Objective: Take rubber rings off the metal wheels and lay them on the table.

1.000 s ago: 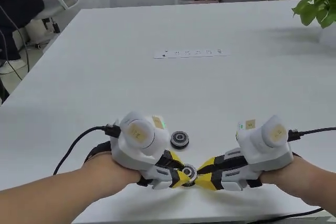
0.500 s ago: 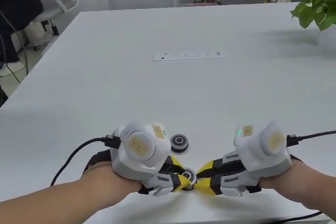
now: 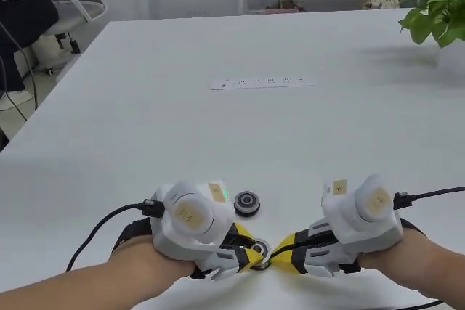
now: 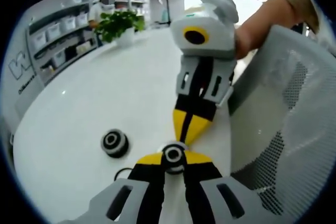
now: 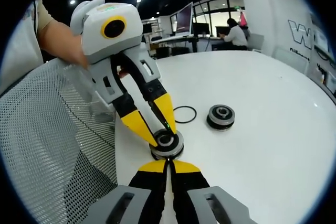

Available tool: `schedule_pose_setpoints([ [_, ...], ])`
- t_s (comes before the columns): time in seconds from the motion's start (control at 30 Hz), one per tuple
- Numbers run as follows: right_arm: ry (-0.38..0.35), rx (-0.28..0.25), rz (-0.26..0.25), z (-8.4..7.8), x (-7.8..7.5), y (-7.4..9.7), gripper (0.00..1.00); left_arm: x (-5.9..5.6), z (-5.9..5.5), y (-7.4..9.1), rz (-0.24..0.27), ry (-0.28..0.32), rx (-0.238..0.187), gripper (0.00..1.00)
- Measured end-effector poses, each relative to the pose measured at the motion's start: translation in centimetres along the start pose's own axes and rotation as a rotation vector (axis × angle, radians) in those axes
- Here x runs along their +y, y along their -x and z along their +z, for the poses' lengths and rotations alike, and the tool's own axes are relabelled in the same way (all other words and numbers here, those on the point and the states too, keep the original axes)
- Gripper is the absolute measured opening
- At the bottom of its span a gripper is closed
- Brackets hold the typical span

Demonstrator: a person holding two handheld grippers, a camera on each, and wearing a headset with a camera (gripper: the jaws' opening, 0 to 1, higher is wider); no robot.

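While clamping the metal wheel (image 3: 260,249), low centre of the head view, tight in the left gripper (image 4: 174,159), set the right gripper (image 5: 168,166), jaws pressed nearly together, against the rubber ring (image 5: 179,151), peel outward, then lay it beside the loose ring (image 5: 185,114), clear of the second wheel (image 3: 247,203).

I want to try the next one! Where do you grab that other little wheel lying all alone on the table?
Probably across its round outer edge, coming straight down from above. The spare wheel lies flat on the table with its hub facing up. That leaves both sides of its rim free for the two jaws, and nothing touches it or crowds it.
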State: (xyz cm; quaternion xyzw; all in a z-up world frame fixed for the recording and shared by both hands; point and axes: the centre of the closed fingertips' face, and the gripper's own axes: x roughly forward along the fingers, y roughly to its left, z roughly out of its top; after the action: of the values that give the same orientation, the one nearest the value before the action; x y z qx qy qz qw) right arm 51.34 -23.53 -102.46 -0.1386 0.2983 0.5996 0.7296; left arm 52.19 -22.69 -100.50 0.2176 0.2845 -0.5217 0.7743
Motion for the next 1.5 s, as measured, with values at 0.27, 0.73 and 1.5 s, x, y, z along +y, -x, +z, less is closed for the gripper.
schedule_pose_setpoints([
  [0.27, -0.237, -0.063, 0.019, 0.1, -0.3, 0.4, 0.0, 0.0, 0.0, -0.1, 0.005, -0.01, 0.008, 0.13],
  [0.73, -0.413, -0.143, 0.028, 0.8, -0.8, 1.1, 0.0, 0.1, -0.1, -0.3, 0.006, -0.013, 0.01, 0.13],
  [1.5, -0.422, -0.16, 0.036, 1.4, -0.6, 1.2, 0.0, 0.0, 0.0, -0.3, 0.02, -0.012, 0.019, 0.13],
])
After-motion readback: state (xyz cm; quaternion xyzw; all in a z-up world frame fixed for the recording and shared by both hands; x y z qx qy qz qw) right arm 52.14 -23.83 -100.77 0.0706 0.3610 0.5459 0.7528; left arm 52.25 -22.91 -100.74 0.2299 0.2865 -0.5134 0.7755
